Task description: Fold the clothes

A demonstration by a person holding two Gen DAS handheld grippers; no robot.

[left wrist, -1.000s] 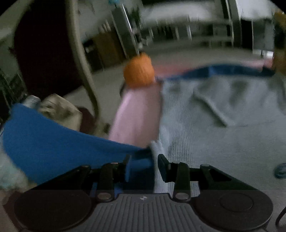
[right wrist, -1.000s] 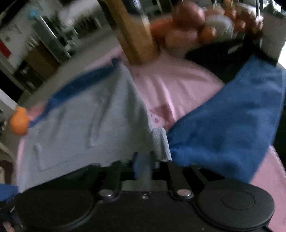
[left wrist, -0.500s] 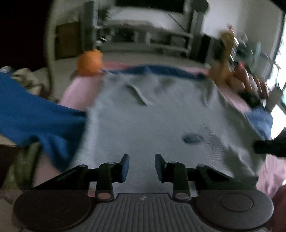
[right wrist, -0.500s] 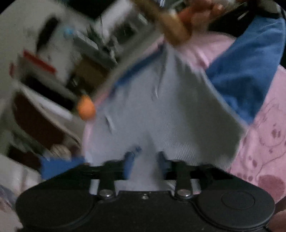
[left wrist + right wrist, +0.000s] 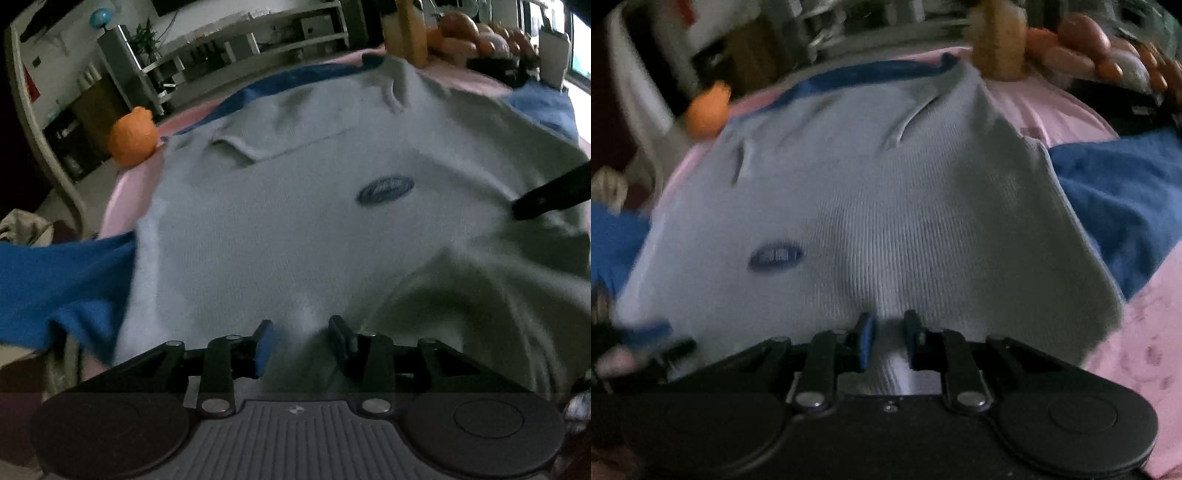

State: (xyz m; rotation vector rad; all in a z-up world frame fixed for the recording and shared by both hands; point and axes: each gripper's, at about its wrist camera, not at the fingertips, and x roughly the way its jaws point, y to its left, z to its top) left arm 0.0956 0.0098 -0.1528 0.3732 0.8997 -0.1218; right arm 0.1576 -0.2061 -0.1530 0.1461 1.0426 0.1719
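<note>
A grey sweater [image 5: 303, 229] with blue sleeves lies spread flat across a pink sheet [image 5: 1052, 107], filling most of both wrist views. A small dark oval badge [image 5: 385, 189] sits on its chest.

The left gripper [image 5: 301, 332] hovers at the sweater's near edge, its fingers moderately apart and opening, grey knit showing between them but not pinched. The right gripper [image 5: 888, 334] has its fingers narrow and closing, with a fold of grey fabric running up between the 2 pads; whether they press it yet is hard to tell.

Around the sweater: an orange plush toy [image 5: 133, 136] rests at the far left edge of the sheet, and a tan upright object [image 5: 408, 33] stands at the far edge touching the hem, beside a heap of orange and brown round shapes [image 5: 469, 33]. A blue sleeve [image 5: 55, 288] drapes off the left side; the other sleeve [image 5: 1123, 199] lies on the right. Shelving [image 5: 258, 40] stands behind.

The right wrist view is blurred. A dark finger tip [image 5: 550, 195] enters the left view from the right, cut off by the frame.
</note>
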